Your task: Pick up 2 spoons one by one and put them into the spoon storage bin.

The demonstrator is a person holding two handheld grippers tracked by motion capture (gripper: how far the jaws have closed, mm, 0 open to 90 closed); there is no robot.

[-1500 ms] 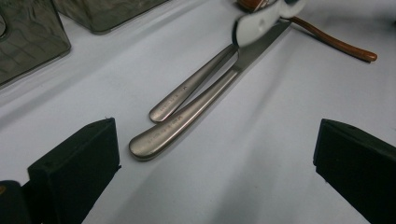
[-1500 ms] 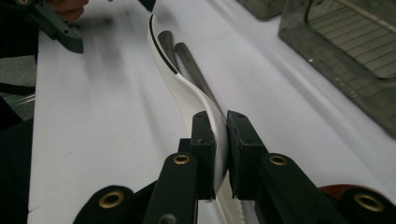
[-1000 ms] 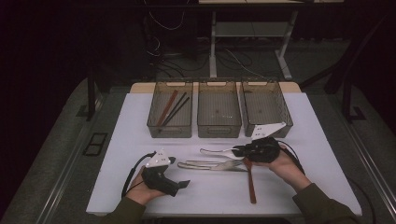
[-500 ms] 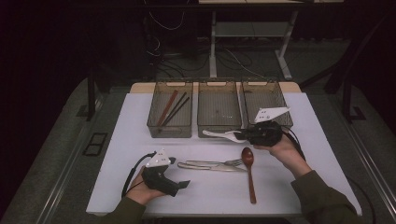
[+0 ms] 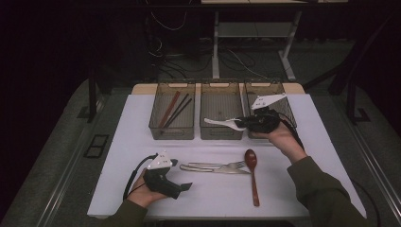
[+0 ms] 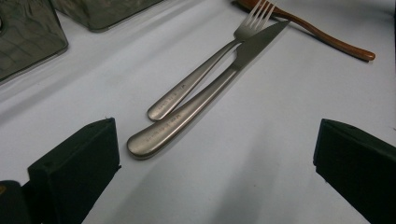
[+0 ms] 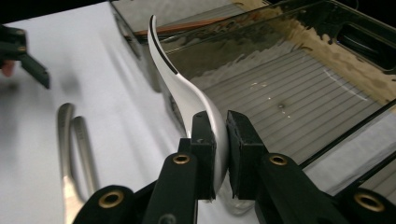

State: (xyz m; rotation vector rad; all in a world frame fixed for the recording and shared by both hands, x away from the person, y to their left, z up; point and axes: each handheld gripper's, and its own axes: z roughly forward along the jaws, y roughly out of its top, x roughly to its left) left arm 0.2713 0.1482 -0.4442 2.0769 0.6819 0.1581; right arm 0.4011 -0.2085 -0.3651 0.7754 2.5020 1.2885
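Above middle bin (image 5: 221, 106), right tool (image 5: 247, 124) clamps white spoon (image 5: 222, 123), forearm raised.

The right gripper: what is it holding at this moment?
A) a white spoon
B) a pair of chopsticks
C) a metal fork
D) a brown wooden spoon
A: the right gripper has its jaws clamped on a white spoon, held over the front edge of the middle bin, while the wooden spoon and fork lie on the table.
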